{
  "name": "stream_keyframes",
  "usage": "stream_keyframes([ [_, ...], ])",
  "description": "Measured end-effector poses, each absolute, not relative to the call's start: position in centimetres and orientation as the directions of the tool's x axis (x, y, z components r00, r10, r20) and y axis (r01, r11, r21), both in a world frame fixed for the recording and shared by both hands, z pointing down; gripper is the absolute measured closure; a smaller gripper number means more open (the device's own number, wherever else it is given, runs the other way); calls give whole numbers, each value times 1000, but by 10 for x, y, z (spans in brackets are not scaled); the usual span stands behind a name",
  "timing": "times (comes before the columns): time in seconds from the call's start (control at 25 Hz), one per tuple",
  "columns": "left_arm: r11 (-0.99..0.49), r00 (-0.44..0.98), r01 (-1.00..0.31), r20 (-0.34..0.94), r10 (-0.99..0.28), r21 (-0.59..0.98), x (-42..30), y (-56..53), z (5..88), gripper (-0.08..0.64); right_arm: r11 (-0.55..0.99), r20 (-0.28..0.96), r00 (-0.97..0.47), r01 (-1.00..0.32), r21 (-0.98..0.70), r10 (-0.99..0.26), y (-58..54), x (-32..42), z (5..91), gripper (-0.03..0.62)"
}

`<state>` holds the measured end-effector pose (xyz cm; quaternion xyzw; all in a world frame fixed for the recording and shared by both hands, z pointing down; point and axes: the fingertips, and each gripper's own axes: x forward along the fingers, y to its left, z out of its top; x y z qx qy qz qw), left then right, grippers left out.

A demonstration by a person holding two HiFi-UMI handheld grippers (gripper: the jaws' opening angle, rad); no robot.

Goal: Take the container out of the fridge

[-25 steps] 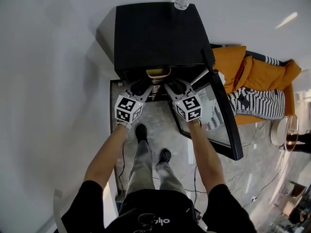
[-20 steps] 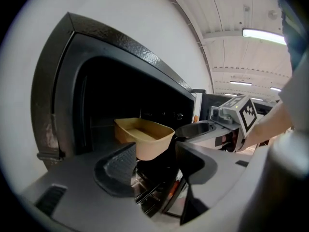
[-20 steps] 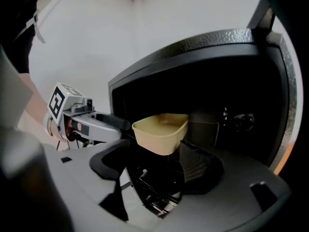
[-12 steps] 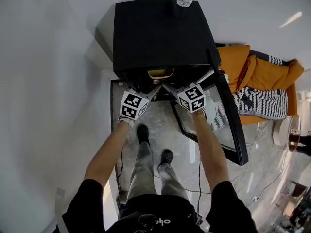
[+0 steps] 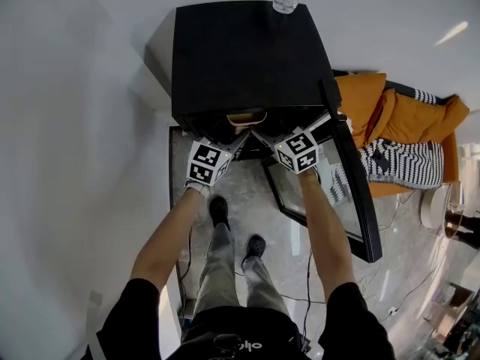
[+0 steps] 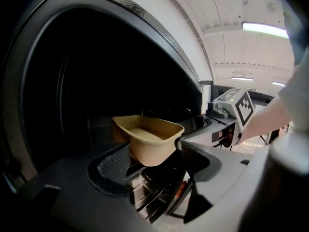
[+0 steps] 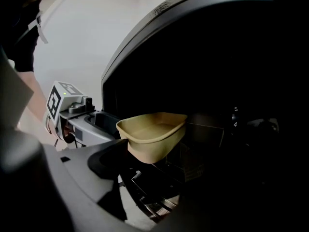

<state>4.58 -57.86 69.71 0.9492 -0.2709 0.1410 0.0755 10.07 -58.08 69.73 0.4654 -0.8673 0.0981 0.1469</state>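
The container (image 5: pixel 246 116) sat at the front of the open fridge (image 5: pixel 247 58), at twelve o'clock, with the left gripper (image 5: pixel 231 139) at its nine and the right gripper (image 5: pixel 261 135) at its three, both with jaws wide open round its ends, likely ready to lift it out.

Grey left hand-held gripper (image 5: pixel 229 139) and right hand-held gripper (image 5: pixel 261 135) each carry a white cube of black square markers; I'm wearing a black short-sleeved T-shirt (image 5: pixel 217 325), grey trousers (image 5: pixel 221 261), dark shoes (image 5: pixel 218 210).
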Motion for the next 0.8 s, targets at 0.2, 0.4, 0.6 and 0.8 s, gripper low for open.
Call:
stream_keyframes([
  [0.2, -842, 814, -535, 313, -490, 72, 45, -582, 695, 247, 573, 346, -544, -819, -21, -765, -581, 92, 695, 320],
  [0.4, -836, 809, -544, 308, -501, 69, 45, -582, 695, 253, 569, 338, -540, -822, -16, -771, -580, 90, 693, 338],
  [0.6, -841, 815, -536, 305, -493, 72, 44, -579, 695, 253, 565, 331, -540, -825, -23, -774, -575, 90, 693, 342],
  [0.8, -857, 826, -514, 294, -481, 41, 44, -573, 696, 308, 566, 327, -543, -824, -29, -774, -565, 93, 694, 342],
])
